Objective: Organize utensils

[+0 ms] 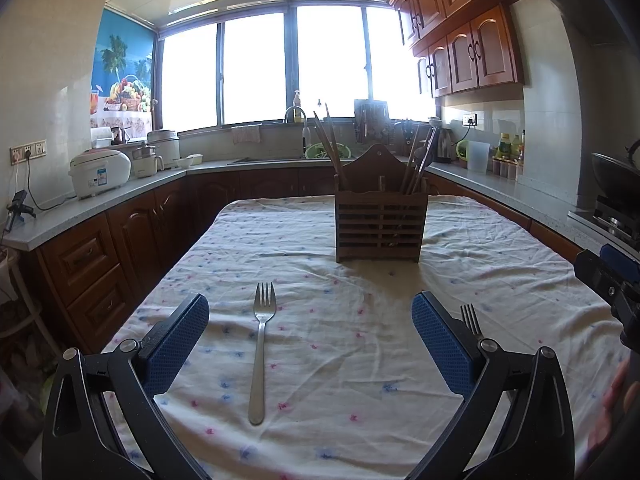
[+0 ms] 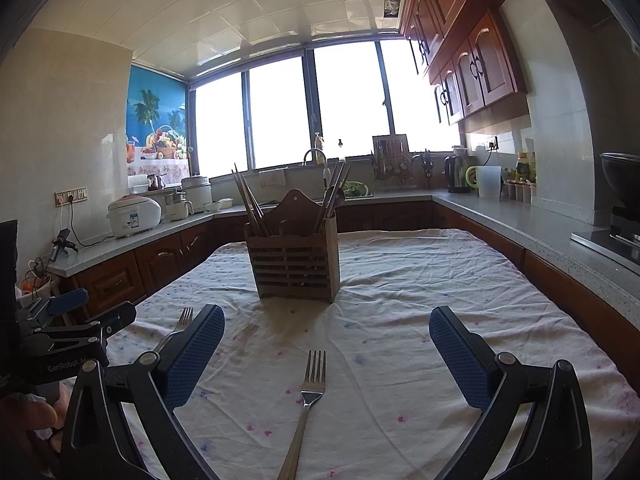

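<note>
Lying between left claw point(image 1: 310, 344) fingers: fork point(image 1: 261, 344)

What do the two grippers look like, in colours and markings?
Both the left gripper and the right gripper have black frames with silver pivot screws and blue, finely textured finger pads. White lettering is printed on the left one's body, seen from the right wrist.

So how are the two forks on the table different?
The left fork lies in front of the open left tool; the right fork lies in front of the open right tool. The left fork's head looks rounder with short tines; the right fork's tines look longer. Both are silver, lie flat on the cloth untouched, and point toward the wooden holder.
</note>
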The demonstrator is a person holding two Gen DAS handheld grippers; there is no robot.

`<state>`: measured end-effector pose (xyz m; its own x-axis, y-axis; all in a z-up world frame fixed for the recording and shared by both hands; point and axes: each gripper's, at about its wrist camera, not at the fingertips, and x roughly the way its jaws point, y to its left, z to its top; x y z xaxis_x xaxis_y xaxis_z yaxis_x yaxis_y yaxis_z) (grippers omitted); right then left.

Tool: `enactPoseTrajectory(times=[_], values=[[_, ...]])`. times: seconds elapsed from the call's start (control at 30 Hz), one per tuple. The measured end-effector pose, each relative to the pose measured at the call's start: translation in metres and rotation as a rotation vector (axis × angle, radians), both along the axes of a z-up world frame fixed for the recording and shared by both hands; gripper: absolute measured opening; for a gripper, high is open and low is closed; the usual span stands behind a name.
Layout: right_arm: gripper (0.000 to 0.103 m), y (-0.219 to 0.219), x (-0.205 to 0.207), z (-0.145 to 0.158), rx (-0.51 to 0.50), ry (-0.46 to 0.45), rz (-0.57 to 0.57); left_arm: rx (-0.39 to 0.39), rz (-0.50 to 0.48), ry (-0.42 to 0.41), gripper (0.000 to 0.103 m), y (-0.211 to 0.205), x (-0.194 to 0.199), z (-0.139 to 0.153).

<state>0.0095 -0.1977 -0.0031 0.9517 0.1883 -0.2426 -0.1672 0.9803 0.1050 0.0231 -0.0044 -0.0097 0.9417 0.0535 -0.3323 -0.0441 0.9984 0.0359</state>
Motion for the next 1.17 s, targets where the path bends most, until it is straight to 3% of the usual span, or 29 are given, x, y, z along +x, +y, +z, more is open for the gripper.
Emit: enactPoseTrajectory(times=[1.17], values=[[0.103,-0.005,0.010,0.001,0.014,0.035,-0.009,-0.018,-0.022,0.040,0.103,0.001,0.010,-0.002]])
